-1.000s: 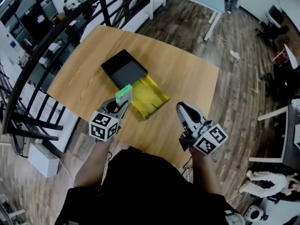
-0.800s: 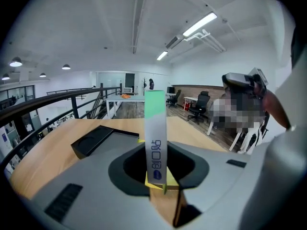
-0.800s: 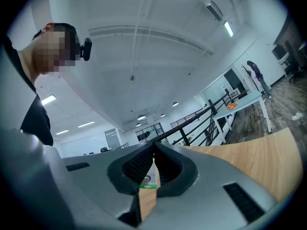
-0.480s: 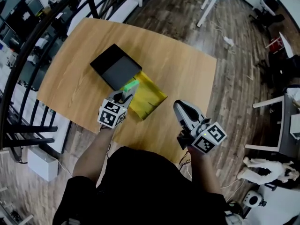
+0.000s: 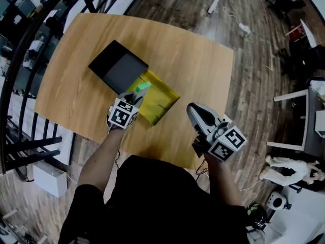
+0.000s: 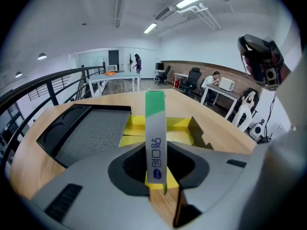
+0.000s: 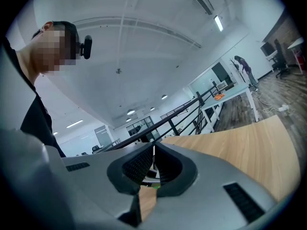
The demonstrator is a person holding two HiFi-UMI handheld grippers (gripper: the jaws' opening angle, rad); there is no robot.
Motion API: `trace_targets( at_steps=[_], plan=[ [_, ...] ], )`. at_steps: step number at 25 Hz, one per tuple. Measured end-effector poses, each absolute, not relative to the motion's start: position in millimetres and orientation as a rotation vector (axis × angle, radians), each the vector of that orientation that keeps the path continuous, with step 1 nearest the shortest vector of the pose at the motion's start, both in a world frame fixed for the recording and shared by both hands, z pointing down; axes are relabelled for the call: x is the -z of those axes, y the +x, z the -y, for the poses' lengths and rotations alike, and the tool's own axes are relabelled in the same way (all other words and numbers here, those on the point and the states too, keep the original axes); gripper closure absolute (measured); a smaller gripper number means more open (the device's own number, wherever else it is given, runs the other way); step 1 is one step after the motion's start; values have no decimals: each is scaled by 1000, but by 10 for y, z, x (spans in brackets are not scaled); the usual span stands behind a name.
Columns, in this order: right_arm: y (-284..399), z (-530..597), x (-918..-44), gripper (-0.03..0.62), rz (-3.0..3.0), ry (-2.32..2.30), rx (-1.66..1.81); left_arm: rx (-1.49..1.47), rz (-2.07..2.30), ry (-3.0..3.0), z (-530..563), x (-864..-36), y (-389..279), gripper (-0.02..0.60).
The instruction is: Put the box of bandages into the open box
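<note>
Bandage box (image 6: 156, 138) stood upright, clamped in the left tongs (image 5: 135, 96) over the yellow open box (image 5: 163, 99); right tongs (image 5: 193, 112) hung closed and empty, near right.

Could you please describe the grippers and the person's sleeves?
The left gripper and right gripper are both light grey with tapered jaws, black ribbed pads and a cube of black-and-white square markers. The person wears a black short-sleeved top.
</note>
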State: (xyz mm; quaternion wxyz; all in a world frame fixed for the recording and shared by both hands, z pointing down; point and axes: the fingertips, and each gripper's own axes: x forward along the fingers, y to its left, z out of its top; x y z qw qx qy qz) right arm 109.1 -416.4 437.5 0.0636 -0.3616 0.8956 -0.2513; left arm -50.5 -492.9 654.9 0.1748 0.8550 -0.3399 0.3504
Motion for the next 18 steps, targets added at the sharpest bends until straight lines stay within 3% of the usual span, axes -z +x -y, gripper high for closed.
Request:
trace_targets(
  at_steps=[7, 18],
  plan=[
    [1103, 4197, -4407, 556, -2701, -1100, 769, -1204, 929, 2408, 5025, -6839, -533, 479],
    [1168, 4155, -4375, 556, -2686, -1102, 769, -1198, 813, 2466, 4813, -6811, -284, 420]
  ],
)
